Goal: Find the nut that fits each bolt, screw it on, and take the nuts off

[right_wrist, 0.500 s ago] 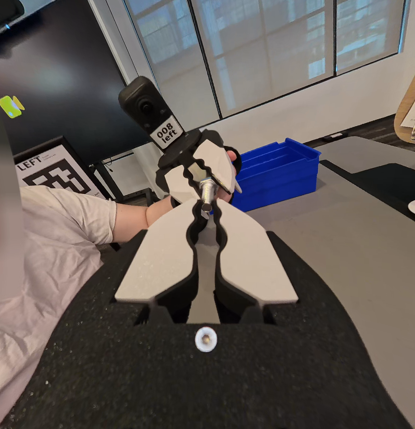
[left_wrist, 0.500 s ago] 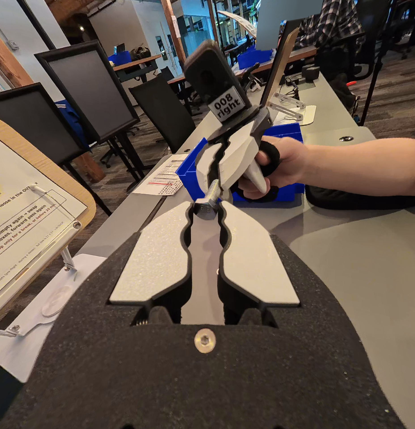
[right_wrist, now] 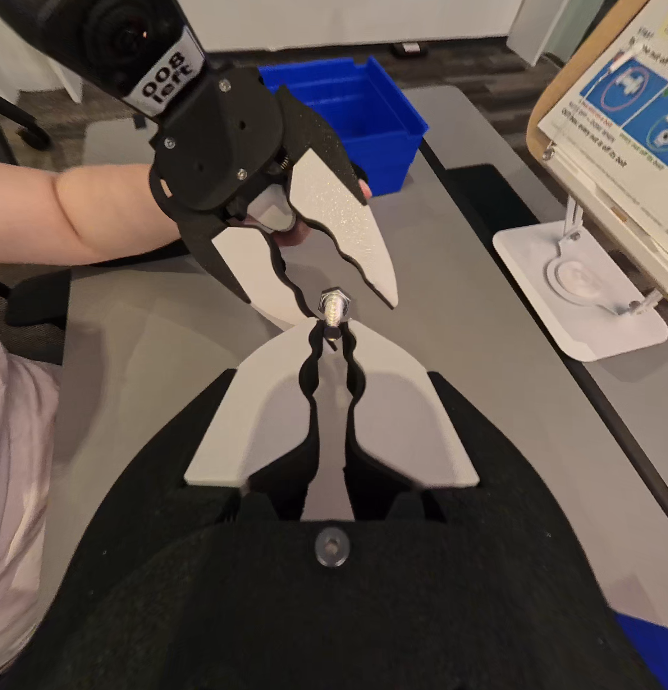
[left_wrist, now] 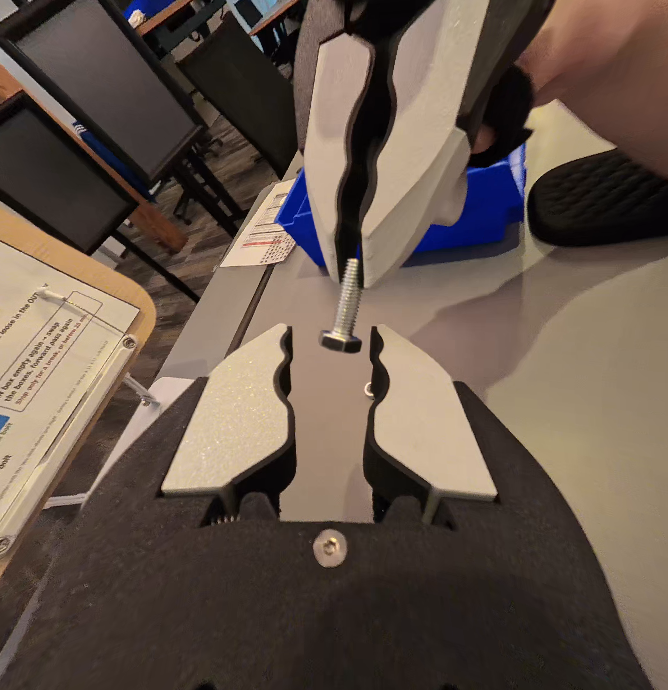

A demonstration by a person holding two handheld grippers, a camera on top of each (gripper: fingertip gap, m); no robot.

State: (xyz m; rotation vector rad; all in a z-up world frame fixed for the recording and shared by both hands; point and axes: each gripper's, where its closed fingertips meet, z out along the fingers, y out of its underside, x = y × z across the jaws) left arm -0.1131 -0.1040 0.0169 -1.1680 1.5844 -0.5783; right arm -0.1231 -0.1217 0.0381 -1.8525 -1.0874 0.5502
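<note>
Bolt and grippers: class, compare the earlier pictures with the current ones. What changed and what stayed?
The left gripper opened and let go of the bolt head. The right gripper stays shut on the threaded end. Both views now tilt down toward the table.

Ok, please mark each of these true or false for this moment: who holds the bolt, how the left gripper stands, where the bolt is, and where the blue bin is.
1. The right gripper is shut on the threaded end of the bolt. True.
2. The left gripper is clamped on the bolt's head. False: its jaws are open, and in the left wrist view the hex head stands between the fingers with a gap on each side.
3. The bolt lies flat on the table. False: it is held in the air above the grey table, with its head towards the left gripper.
4. A blue bin stands on the table beyond the left gripper in the right wrist view. True.
</note>
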